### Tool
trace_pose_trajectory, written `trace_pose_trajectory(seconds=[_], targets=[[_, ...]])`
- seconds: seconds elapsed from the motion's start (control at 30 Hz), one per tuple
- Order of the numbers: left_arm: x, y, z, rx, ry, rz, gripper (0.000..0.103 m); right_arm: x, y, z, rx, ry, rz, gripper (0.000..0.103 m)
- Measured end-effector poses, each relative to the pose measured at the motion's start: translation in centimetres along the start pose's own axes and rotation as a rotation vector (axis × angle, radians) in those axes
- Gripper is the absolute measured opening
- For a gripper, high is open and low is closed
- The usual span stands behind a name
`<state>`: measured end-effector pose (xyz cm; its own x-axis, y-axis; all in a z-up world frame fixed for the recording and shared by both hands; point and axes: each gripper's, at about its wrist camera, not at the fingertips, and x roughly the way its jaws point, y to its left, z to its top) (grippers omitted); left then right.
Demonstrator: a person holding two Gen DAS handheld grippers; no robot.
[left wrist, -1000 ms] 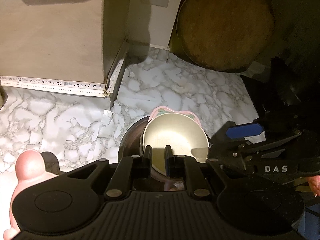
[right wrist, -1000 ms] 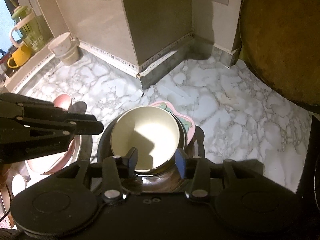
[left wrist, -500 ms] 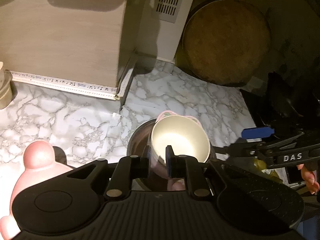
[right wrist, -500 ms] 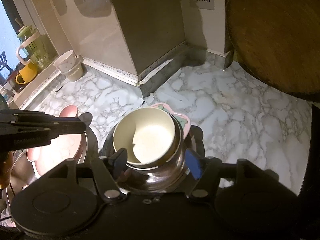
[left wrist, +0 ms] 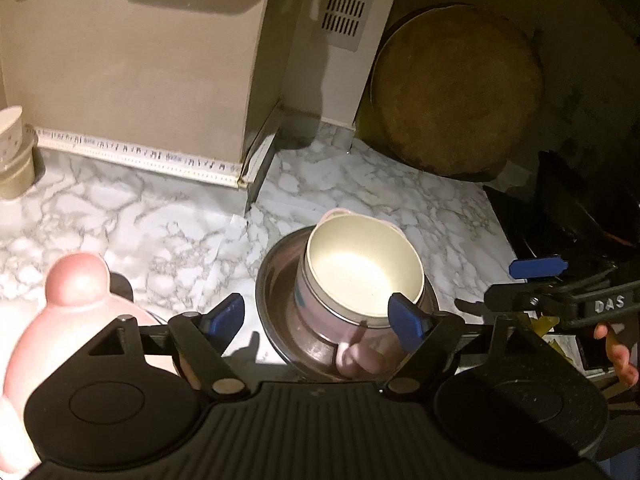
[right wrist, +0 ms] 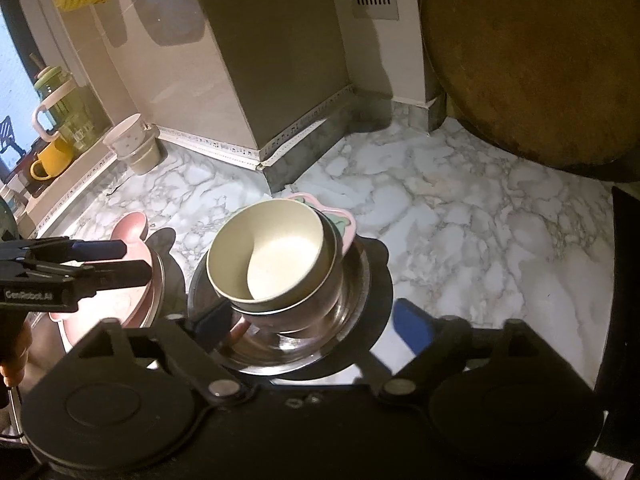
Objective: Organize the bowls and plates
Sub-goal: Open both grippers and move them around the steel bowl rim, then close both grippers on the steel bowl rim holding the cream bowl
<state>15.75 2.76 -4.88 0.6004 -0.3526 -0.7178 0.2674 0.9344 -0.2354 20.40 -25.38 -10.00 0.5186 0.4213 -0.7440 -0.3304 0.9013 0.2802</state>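
Left claw (left wrist: 320, 314) is sitting wide apart, gripping nothing, blue pads (left wrist: 408, 316) flanking the near side of the stack. Right claw (right wrist: 316, 324) is also spread apart and empty, hovering over the same stack.

Cream bowl (left wrist: 362, 268) is sitting tilted inside a steel bowl (right wrist: 296, 304), which is resting in a wider steel dish (left wrist: 280, 312) on the marble tabletop (left wrist: 160, 224), roughly mid-surface, off the wall corner.

Right wrist view is showing a pink plate with green trim (right wrist: 340, 216) wedged behind the cream bowl; left wrist view is only catching its pink rim. Right wrist view is also showing a pink eared plate (right wrist: 136, 232) on a steel rim just left of the stack, under the left claw; left wrist view is showing only its ear up close.

Round wooden board (right wrist: 532, 60) is leaning at the back right corner. Stacked cups (right wrist: 136, 144) are standing along the back left edge.
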Motion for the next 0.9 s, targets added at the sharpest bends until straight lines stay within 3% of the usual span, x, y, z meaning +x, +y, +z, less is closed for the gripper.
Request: trace_pose_trajectory(seconds=[0.07, 0.17, 0.63, 0.9], targets=[[0.4, 0.0, -0.4, -0.012, -0.002, 0.004, 0.079, -0.1, 0.0, -0.4, -0.018, -0.021, -0.010, 0.103], [1.1, -0.1, -1.2, -0.031, -0.001, 0.031, 0.081, 0.2, 0.1, -0.8, -0.052, -0.026, -0.040, 0.103], [4.0, 0.9, -3.9, -0.227, 0.035, 0.060, 0.081, 3.3, -3.5, -1.4, 0.036, 0.033, -0.033, 0.103], [5.0, 1.4, -4.4, -0.281, 0.027, 0.098, 0.082, 5.4, -4.4, -1.1, 0.038, 0.077, -0.021, 0.095]])
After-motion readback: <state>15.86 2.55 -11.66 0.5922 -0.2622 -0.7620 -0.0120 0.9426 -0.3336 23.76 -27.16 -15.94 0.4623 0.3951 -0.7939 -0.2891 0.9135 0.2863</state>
